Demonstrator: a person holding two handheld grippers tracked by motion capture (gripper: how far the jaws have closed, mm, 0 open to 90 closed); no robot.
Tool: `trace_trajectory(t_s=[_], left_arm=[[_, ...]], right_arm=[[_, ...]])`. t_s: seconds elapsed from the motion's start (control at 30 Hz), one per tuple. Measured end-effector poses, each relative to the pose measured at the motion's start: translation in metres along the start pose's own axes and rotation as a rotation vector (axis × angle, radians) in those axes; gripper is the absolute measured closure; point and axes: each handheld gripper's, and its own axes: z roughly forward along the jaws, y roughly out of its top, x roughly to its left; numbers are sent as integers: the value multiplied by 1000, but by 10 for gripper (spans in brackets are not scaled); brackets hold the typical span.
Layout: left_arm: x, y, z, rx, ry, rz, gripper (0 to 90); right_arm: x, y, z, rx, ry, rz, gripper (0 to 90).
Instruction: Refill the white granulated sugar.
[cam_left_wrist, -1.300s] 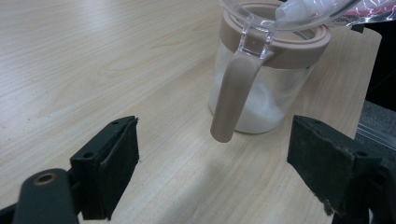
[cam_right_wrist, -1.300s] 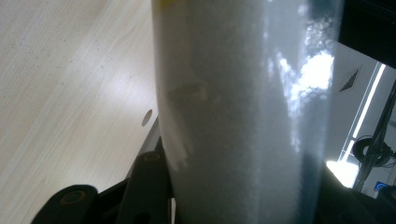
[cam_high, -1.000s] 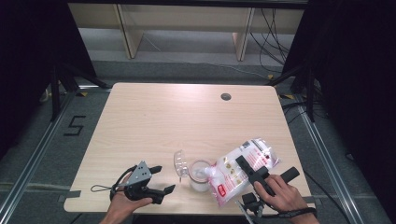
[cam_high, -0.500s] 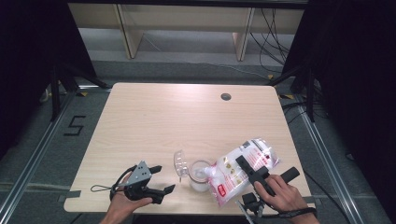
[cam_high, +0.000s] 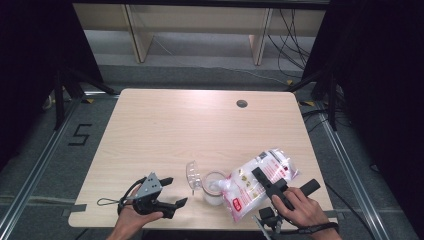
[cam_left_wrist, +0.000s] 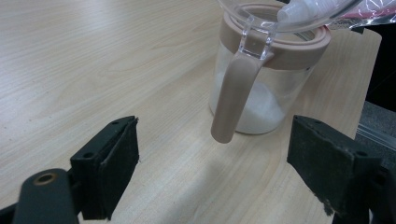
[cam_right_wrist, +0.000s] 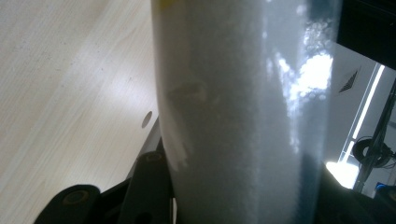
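Black jaws of our right gripper (cam_high: 264, 181) are clamping the plastic bag (cam_high: 260, 181) of white grains – we are tilting it so its corner is resting over the jar (cam_high: 214, 188). Our left gripper (cam_high: 170, 192) is waiting with jaws wide apart, near the jar's hinged lid (cam_high: 192, 173), on the wooden table (cam_high: 200, 130).

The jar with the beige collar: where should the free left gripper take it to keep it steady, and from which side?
Grip the jar on its clear wall below the beige collar, probably coming level from the left gripper side. The hanging beige latch faces that way, so close the jaws past it. The bag crowds the other side.
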Motion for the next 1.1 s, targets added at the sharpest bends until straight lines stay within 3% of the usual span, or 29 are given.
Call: trace_trajectory(t_s=[0.3,0.37,0.4,0.53,0.57,1.03,1.1], left_arm=[[0,0,0,0,-1,0,161],[1,0,0,2,-4,22,161],[1,0,0,1,-4,23,161],[1,0,0,1,1,13,161],[1,1,0,1,-4,27,161],[0,0,0,0,0,0,161],[1,1,0,1,-3,27,161]], right_arm=[[0,0,0,0,6,5,670],[1,-1,1,-1,9,9,671],[0,-1,1,-8,3,-11,672],[2,-2,1,5,7,11,674],[1,-2,1,1,7,1,674],[0,-3,0,2,14,16,678],[1,-3,0,0,5,22,678]])
